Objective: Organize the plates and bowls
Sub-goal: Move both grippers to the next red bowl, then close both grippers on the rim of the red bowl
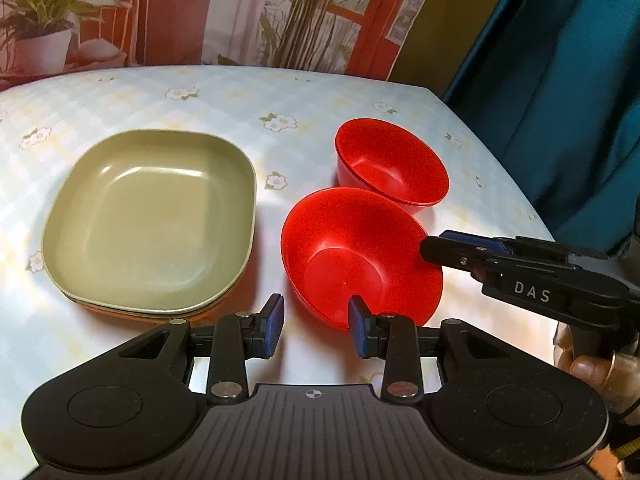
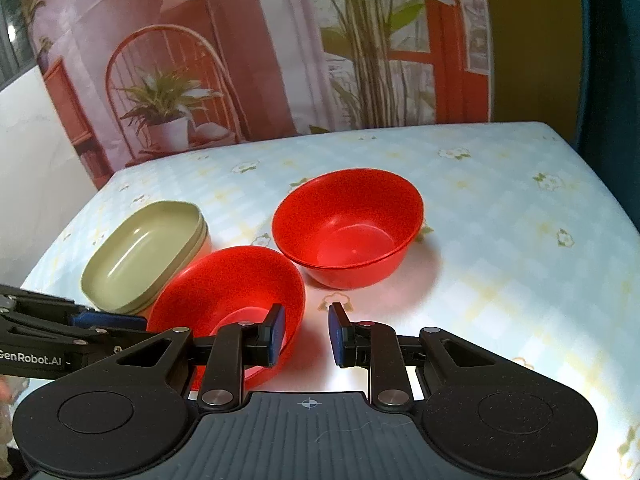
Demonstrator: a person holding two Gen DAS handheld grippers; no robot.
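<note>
Front and centre, the near red bowl sits upright on the surface, low and right of middle in the left wrist view, with both tools at its rim. The left tool hangs at the bowl's bottom edge, released: its right finger covers a bit of the near rim, its left finger is over bare cloth, and nothing is pinched between the pads. In from the right edge comes the right tool, tip right at the bowl's right rim. In its own view its jaws stand apart too, the left finger over the inside of the bowl, the right finger outside over the cloth, the rim in the gap and no pad pressing on it. Just above, almost touching, is the far red bowl; a doubled rim line hints at two nested, though I can't be sure. Over at the left of the frame lies the stack of green plates, with an orange edge peeking out underneath, apart from the bowls. The flowered checked cloth covers the whole surface. Lower right, a hand grips the right tool's handle. Behind it all, a printed backdrop of plants and a teal curtain at upper right.
</note>
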